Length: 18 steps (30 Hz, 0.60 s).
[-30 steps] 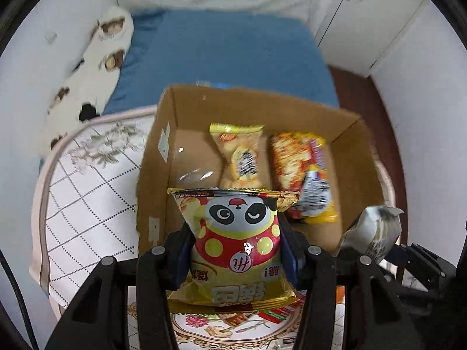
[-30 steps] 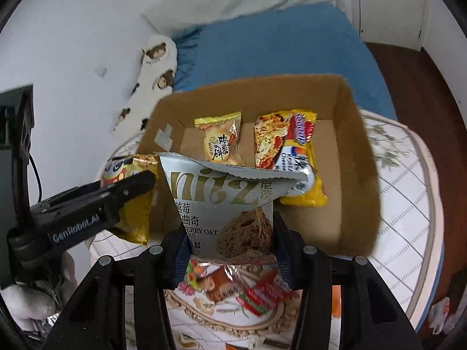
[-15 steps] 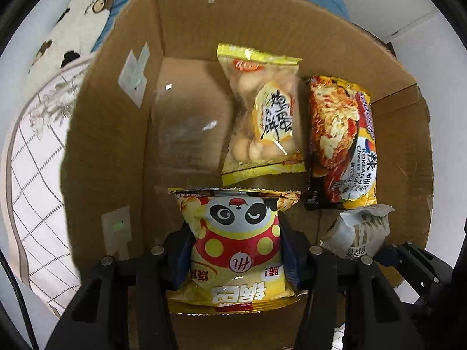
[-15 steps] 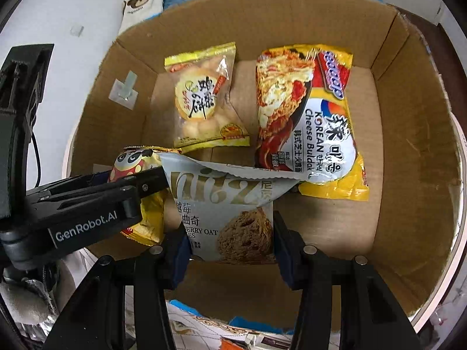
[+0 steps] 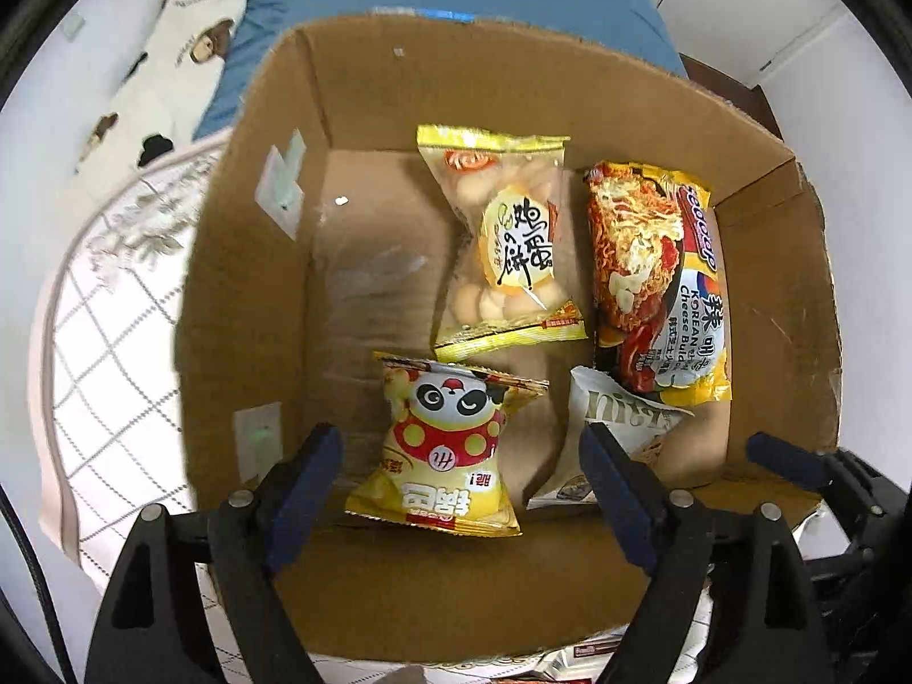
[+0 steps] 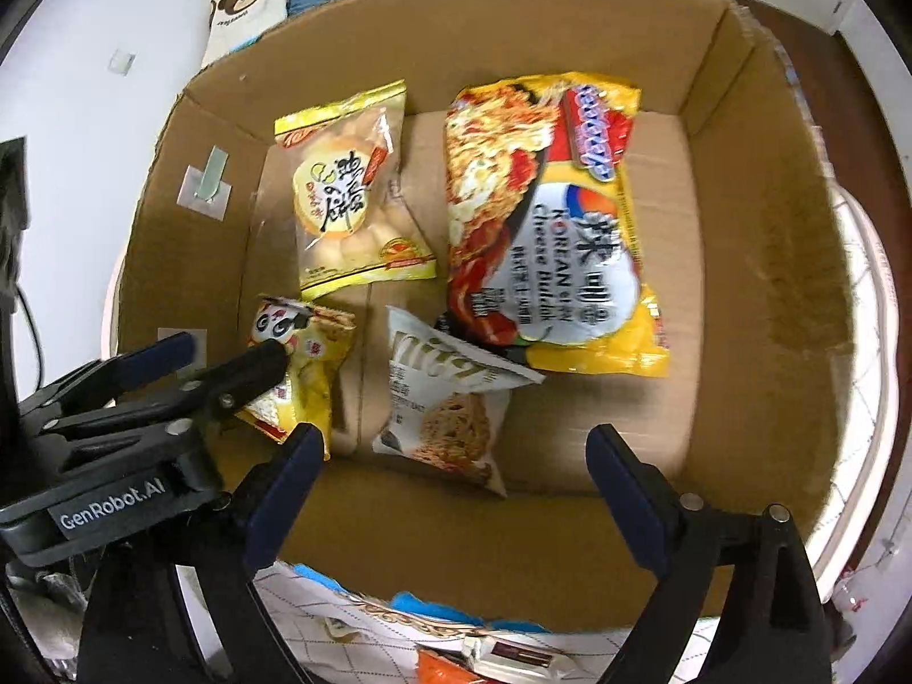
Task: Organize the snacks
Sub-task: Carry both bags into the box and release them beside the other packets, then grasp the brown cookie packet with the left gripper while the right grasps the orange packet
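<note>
**Ana:** Snacks in the cardboard box (image 5: pixel 365 85) now number four. Left gripper (image 5: pixel 459 487) hangs with jaws spread wide, and the panda packet (image 5: pixel 442 450) lies loose between them, touching neither finger as far as I can tell.

**Ben:** Right gripper (image 6: pixel 450 490) is released too. The white cookie pouch (image 6: pixel 442 399) sits just ahead of its spread jaws on the box floor, free of both fingers.

**Ana:** Beyond the left jaws, the yellow biscuit bag (image 5: pixel 507 245) lies flat, the noodle pack (image 5: pixel 655 279) beside it on the right.

**Ben:** So four are boxed, I'd judge. What's left? Below the right jaws, outside the box's near wall, a small wrapped bar (image 6: pixel 510 655) and other wrappers wait on the tablecloth (image 6: pixel 308 615). More trips needed, likely.
</note>
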Tool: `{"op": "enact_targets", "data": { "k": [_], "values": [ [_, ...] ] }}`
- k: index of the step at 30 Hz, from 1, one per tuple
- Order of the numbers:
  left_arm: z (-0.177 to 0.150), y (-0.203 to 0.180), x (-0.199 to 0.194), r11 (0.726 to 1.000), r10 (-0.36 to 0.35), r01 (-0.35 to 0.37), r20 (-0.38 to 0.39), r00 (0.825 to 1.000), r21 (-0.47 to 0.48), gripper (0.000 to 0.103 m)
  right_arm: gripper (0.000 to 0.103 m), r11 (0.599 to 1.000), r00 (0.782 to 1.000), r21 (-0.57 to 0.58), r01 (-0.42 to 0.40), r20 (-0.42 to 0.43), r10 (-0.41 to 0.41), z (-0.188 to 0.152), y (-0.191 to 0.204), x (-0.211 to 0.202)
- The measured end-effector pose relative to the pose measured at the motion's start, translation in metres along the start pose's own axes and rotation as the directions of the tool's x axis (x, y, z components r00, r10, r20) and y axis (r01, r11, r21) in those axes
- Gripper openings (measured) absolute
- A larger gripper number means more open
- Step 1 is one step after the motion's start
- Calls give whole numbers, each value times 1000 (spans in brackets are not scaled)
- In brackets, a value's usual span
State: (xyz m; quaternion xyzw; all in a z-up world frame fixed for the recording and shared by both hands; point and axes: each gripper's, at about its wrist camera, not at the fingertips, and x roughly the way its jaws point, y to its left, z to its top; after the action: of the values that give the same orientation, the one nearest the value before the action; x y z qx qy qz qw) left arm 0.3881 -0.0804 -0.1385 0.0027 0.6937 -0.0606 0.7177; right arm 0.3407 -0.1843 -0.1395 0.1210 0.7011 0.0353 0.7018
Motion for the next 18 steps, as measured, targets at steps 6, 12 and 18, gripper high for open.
{"op": "enact_targets", "data": {
  "k": [6, 12, 18],
  "values": [
    [-11, 2, -27, 1000, 19, -20, 92, 996, 4, 85, 95, 998, 995, 8, 63, 75, -64, -13, -9, -22],
    [-30, -1, -61, 998, 45, -51, 224, 974, 23, 85, 95, 994, 976, 12, 109, 189, -109, -32, -10, -53],
    [-51, -2, -90, 997, 50, -67, 317, 947, 41, 85, 95, 989, 943, -2, 145, 304, -137, -55, 6, -84]
  ]
}}
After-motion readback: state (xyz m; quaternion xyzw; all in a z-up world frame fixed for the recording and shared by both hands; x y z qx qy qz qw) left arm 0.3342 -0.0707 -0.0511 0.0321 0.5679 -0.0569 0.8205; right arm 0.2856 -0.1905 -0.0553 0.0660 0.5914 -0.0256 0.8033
